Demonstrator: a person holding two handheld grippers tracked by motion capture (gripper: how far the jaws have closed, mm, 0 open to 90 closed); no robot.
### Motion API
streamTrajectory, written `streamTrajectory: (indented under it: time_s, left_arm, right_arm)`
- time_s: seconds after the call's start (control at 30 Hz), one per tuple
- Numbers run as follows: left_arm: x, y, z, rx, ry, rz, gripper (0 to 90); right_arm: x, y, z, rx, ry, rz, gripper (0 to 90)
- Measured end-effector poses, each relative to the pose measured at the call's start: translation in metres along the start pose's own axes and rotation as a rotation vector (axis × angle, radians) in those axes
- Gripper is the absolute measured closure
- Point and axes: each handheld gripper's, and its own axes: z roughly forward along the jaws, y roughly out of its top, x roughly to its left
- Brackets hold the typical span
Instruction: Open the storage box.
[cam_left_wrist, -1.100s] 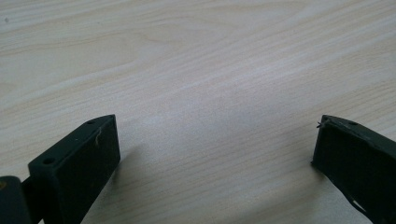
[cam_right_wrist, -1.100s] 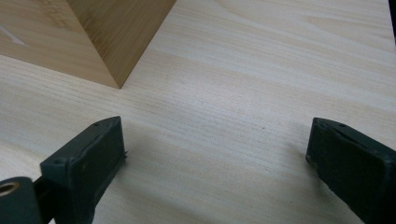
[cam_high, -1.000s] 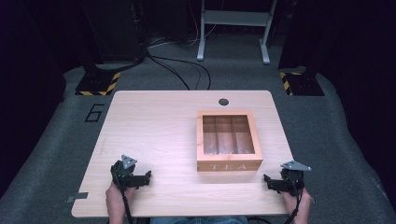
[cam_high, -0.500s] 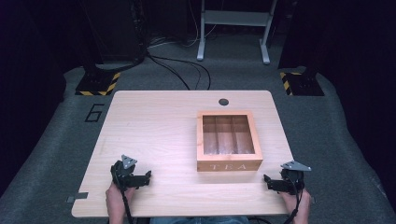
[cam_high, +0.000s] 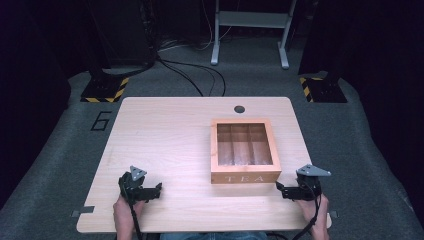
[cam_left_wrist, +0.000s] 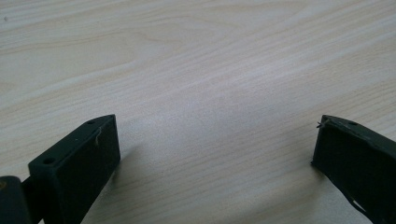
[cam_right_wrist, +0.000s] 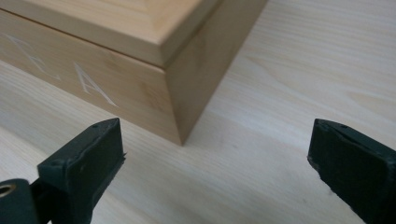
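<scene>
A wooden tea box with a clear lid and "TEA" on its front stands right of the table's middle, lid closed. My left gripper rests near the front left of the table, open, with bare wood between its jaws. My right gripper sits by the box's front right corner, open and holding nothing. In the right gripper view that box corner stands just ahead of the right gripper, apart from both jaws.
The light wooden table has a dark round cable hole at its far edge. Grey floor surrounds it, with cables, a metal stand and yellow-black striped bases behind.
</scene>
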Motion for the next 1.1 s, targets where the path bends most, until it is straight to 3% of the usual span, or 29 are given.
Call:
streamTrajectory:
  time_s: [0.5, 0.57, 0.6, 0.8, 1.1]
  left_arm:
    - [0.000, 0.000, 0.000, 0.003, -0.002, 0.000, 0.4]
    - [0.000, 0.000, 0.000, 0.003, -0.001, 0.003, 0.4]
    - [0.000, 0.000, 0.000, 0.002, 0.000, 0.003, 0.4]
    - [0.000, 0.000, -0.001, 0.008, -0.003, 0.005, 0.4]
    - [0.000, 0.000, -0.001, 0.007, -0.002, 0.006, 0.4]
  right_arm:
    - [0.019, 0.029, 0.010, -0.035, 0.062, -0.063, 2.4]
    - [0.021, 0.031, 0.011, -0.036, 0.067, -0.066, 6.9]
    - [0.022, 0.032, 0.011, -0.041, 0.069, -0.077, 13.2]
    - [0.023, 0.031, 0.009, -0.051, 0.084, -0.070, 25.2]
    - [0.025, 0.029, 0.005, -0.060, 0.072, -0.068, 31.3]
